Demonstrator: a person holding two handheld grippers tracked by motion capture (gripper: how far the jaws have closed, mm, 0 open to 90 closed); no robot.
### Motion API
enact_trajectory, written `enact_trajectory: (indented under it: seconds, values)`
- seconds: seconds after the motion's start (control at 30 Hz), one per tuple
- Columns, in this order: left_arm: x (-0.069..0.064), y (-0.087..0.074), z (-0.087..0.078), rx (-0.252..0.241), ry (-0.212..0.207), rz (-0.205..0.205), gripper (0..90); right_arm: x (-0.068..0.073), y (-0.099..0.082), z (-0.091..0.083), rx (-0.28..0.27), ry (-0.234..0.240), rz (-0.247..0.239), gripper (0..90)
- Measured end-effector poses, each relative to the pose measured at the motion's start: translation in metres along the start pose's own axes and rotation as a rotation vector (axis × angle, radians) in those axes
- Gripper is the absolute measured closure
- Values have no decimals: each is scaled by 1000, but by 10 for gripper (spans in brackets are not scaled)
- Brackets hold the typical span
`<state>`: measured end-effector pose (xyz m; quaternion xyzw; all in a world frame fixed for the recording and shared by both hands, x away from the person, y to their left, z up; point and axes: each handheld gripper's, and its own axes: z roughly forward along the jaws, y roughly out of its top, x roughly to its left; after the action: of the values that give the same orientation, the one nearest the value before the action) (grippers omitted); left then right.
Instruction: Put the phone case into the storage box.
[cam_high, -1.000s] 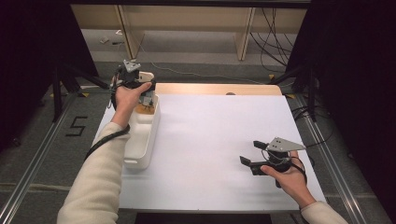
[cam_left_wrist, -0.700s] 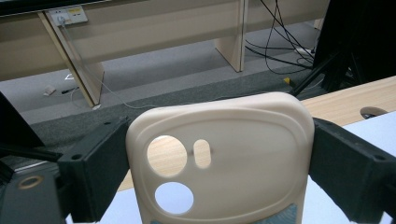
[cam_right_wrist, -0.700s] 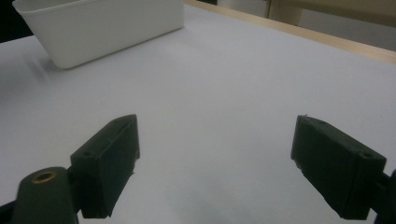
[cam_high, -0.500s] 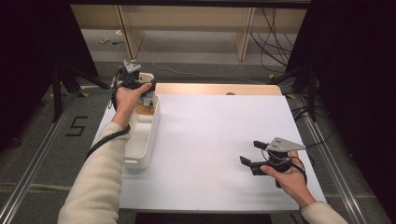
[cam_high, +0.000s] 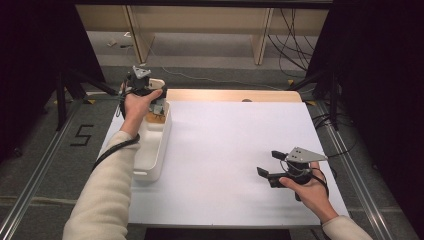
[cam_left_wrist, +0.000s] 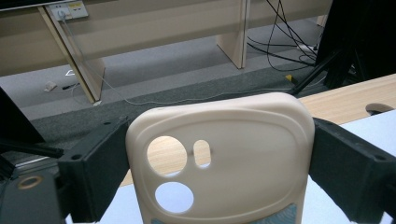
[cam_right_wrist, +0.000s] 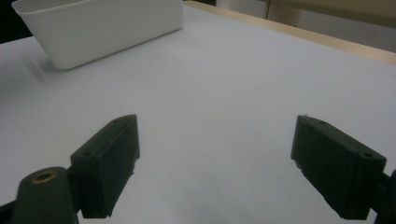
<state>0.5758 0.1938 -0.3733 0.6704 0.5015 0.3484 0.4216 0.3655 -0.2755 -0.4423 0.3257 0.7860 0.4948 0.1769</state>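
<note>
White sheeting covers the table (cam_high: 225, 150), wooden edge beyond. Left gripper (cam_high: 150, 90) clamps a cream phone case (cam_left_wrist: 219, 158) (three cut-outs) above the white bin's (cam_high: 152, 150) far end, where something brown lies. Right gripper (cam_high: 272, 165) rests well apart, jaws wide, nothing between.

likely a lab, floor rails (cam_high: 30, 187), loose cables (cam_high: 295, 30)

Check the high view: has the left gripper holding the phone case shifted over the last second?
No. The left gripper, shut on the phone case, sits at the white bin's far end as before.
</note>
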Motion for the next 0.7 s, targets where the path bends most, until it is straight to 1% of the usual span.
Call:
enact_trajectory:
  seconds: [0.2, 0.47, 0.7]
  values:
    - [0, 0, 1, 2, -2, 6, 102, 0, 0, 0, -2, 0, 1, 162]
    - [0, -2, 3, 5, 2, -3, 101, 0, 0, 0, -1, 1, 2, 162]
    - [-1, -2, 5, 11, 4, 8, 101, 0, 0, 0, -2, 2, 2, 162]
